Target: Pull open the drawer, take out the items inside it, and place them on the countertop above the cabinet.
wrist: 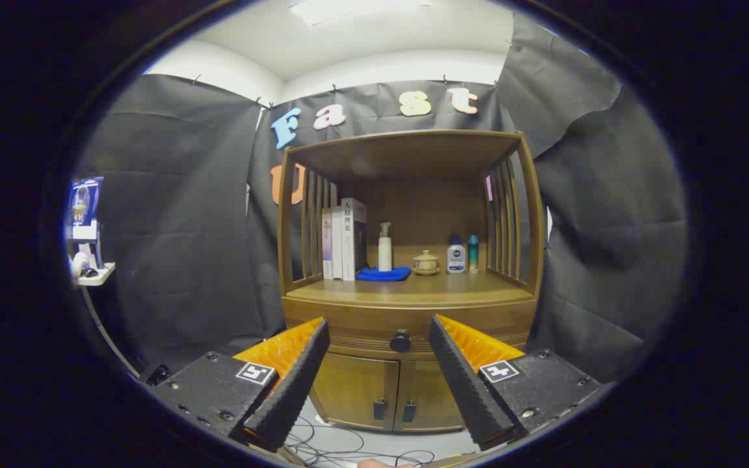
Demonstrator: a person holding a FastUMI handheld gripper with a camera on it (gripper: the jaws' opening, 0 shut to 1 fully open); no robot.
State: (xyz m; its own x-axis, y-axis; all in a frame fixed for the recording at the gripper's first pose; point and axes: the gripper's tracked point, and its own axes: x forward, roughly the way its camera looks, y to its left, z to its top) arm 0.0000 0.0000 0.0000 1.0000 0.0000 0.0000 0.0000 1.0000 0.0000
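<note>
A brown wooden cabinet (407, 305) stands ahead against the booth wall. Its drawer (355, 325) is closed, with a dark round knob (400, 340) at the middle of its front. The knob sits beyond my fingers, seen in the gap between them. My gripper (380, 325) is open with nothing between its fingers, some way short of the cabinet. The countertop (426, 289) above the drawer carries several items along its back. What lies inside the drawer is hidden.
On the countertop stand books (345, 240), a white pump bottle (385, 247) on a blue cloth (384, 274), a small lidded pot (426, 262) and two small bottles (463, 255). Two lower doors (381, 390) sit below the drawer. Cables (335, 442) lie on the floor.
</note>
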